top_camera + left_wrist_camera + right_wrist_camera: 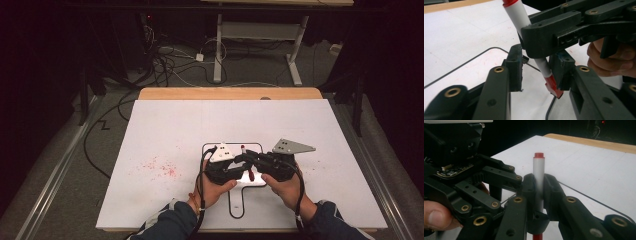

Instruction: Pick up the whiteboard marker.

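**Jaws meet at the marker**

The jaws of the right gripper [537,192] are clenched on the white barrel of a red-capped marker [538,170], holding it nearly upright above the worktop [320,135]. The jaws of the left gripper [537,72] stand released on either side of the marker's lower red cap [552,85]; one pad looks close against it, the other apart. In the high view both grippers crowd together over a black outline [235,212] drawn on the white sheet, the left gripper [231,166] just beside the right gripper [254,159]. Faint red marks [162,167] lie to the left, well apart. The sheet is bare toward its far wooden edge [230,93] and toward both sides.
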Demonstrator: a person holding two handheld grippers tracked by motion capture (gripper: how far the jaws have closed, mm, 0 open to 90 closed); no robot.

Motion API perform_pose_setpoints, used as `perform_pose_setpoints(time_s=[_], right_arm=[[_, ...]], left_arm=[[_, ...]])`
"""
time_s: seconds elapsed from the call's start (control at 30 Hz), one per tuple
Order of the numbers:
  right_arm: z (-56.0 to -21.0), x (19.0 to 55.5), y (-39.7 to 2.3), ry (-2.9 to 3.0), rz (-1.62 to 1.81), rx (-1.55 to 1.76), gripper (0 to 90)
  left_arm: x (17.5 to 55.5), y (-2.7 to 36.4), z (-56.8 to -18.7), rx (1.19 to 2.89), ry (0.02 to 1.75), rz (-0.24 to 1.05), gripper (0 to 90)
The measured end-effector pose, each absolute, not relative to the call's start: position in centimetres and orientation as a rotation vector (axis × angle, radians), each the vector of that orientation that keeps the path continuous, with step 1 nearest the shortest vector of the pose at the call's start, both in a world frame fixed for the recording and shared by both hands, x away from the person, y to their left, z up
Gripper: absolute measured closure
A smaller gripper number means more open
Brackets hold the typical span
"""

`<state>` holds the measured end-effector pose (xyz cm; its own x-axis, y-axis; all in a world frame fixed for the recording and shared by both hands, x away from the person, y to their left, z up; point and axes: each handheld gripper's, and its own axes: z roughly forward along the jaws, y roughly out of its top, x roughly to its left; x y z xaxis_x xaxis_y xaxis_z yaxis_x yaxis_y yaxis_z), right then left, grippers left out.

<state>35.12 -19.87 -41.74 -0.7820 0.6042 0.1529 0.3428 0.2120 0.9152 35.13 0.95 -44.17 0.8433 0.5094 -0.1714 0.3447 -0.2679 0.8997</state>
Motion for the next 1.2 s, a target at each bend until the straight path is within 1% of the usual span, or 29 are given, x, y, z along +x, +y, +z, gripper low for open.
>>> perform_pose_setpoints(time_s=[0.07,0.17,0.37,0.5,0.53,0.6,0.67,0.9,0.93,0.97,1.1,1.13,1.2], right_arm=[[-41.6,35.1,-19.9,2.241,1.600,0.890,81.4],[-41.5,35.0,-20.0,2.232,1.592,0.882,81.3],[-41.4,34.9,-20.1,2.217,1.589,0.889,79.5],[-41.2,34.8,-20.4,2.183,1.589,0.906,65.4],[-41.1,34.7,-20.6,2.160,1.593,0.908,60.5],[-40.9,34.5,-21.1,2.145,1.581,0.908,54.8],[-40.8,34.2,-21.7,2.145,1.527,0.868,50.3],[-41.6,32.7,-24.7,2.143,1.360,0.753,42.1],[-41.8,32.4,-25.2,2.142,1.328,0.729,42.1],[-42.0,32.2,-25.6,2.141,1.304,0.716,41.9],[-42.9,31.4,-27.1,2.168,1.256,0.709,40.7],[-43.1,31.3,-27.3,2.179,1.244,0.709,40.6],[-43.4,31.1,-27.6,2.187,1.218,0.701,40.5]], left_arm=[[35.2,0.9,-44.1,1.890,0.633,0.194,69.5],[35.2,0.8,-44.1,1.899,0.618,0.212,73.8],[35.6,1.1,-44.1,1.909,0.623,0.254,78.3],[36.3,1.8,-44.1,1.913,0.632,0.285,78.4],[36.5,2.1,-44.1,1.915,0.629,0.292,78.4],[36.8,2.5,-44.0,1.912,0.631,0.298,78.4],[37.9,3.8,-43.9,1.909,0.646,0.315,78.5],[40.9,6.8,-44.5,1.867,0.686,0.337,78.5],[41.4,7.0,-44.6,1.867,0.691,0.341,78.5],[41.9,7.1,-44.7,1.875,0.673,0.373,78.5],[43.0,7.5,-45.3,1.866,0.680,0.398,78.5],[43.4,7.8,-45.6,1.855,0.732,0.409,78.5],[43.8,7.8,-46.0,1.868,0.742,0.423,78.5]])
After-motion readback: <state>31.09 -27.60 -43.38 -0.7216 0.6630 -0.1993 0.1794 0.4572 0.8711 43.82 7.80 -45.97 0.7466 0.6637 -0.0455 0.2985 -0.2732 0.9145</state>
